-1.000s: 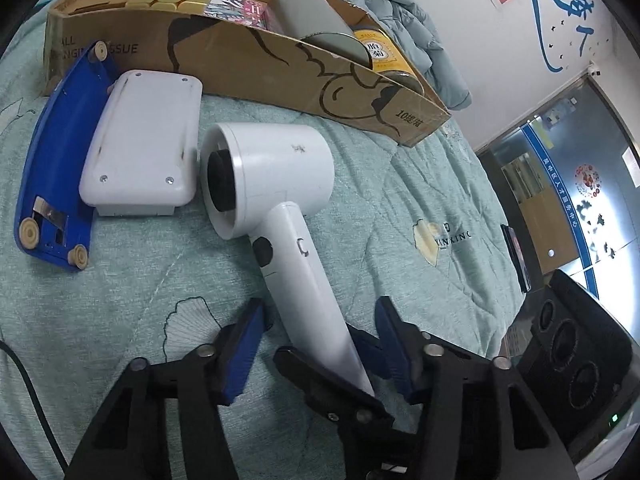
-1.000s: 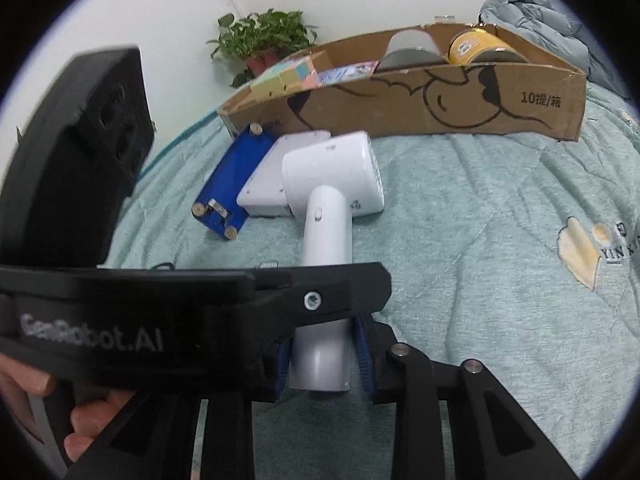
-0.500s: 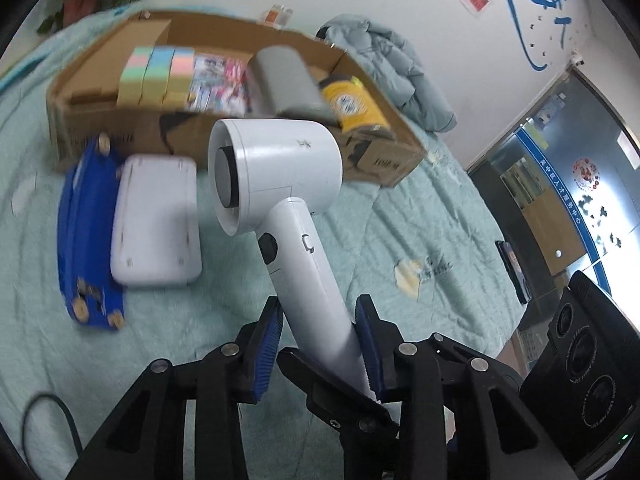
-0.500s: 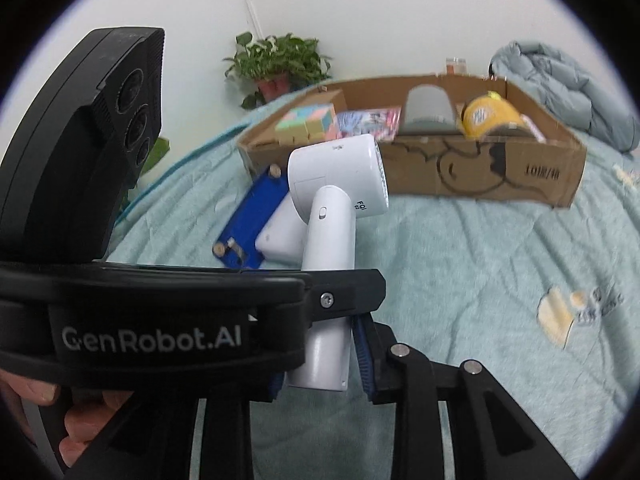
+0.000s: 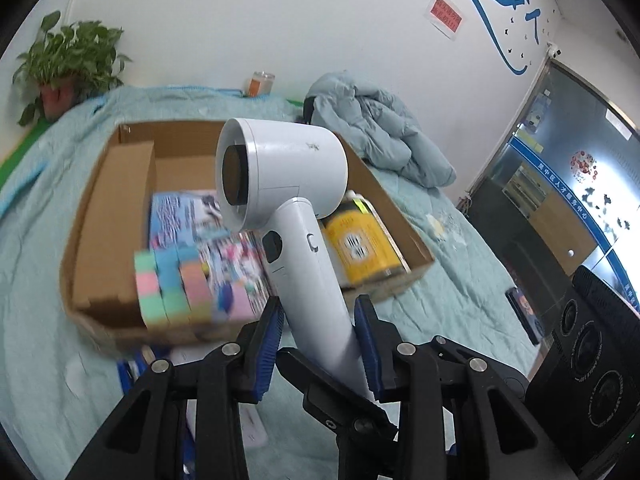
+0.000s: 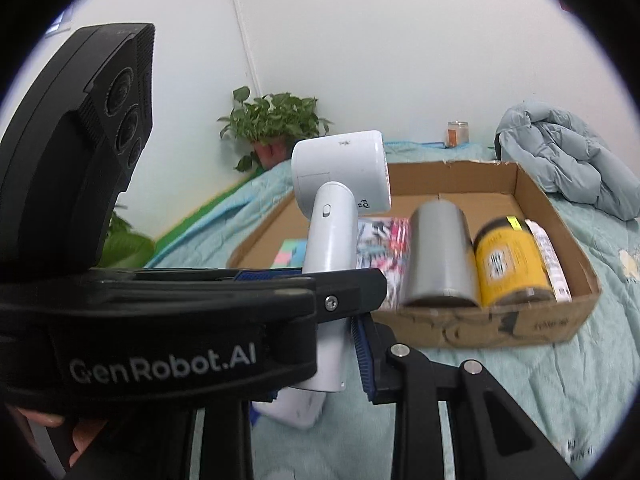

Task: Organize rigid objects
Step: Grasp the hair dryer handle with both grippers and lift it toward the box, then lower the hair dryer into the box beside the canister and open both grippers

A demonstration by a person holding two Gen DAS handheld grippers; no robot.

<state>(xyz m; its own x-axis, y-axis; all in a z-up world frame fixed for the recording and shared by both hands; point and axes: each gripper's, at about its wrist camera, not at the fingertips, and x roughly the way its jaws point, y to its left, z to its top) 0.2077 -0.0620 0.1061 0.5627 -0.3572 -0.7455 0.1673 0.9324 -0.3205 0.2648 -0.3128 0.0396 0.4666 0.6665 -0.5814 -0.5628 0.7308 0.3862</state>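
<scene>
I had the white hair dryer (image 5: pixel 296 216) up off the bed, its handle running straight down between the blue pads of my left gripper (image 5: pixel 320 344), head end tilted up and away from me over the cardboard box (image 5: pixel 104 216). The left jaws had just closed in, and the pads looked clamped on the lower handle, though the left pad's contact was hard to be sure of. From the other side, my right gripper (image 6: pixel 320 354) was clamped on the same handle near its butt end, with the left gripper's black body crossing in front of that view. Both grippers pointed forward and downward, the dryer (image 6: pixel 340 200) standing nearly upright between them. Behind it in the box lay a pastel cube (image 5: pixel 172 284), a colourful printed pack (image 5: pixel 236 264), a grey cylinder (image 6: pixel 440 256) and a yellow can (image 6: pixel 510 264), side by side. My fingers (image 6: pixel 40 420) showed at the bottom left, wrapped on the left gripper.
</scene>
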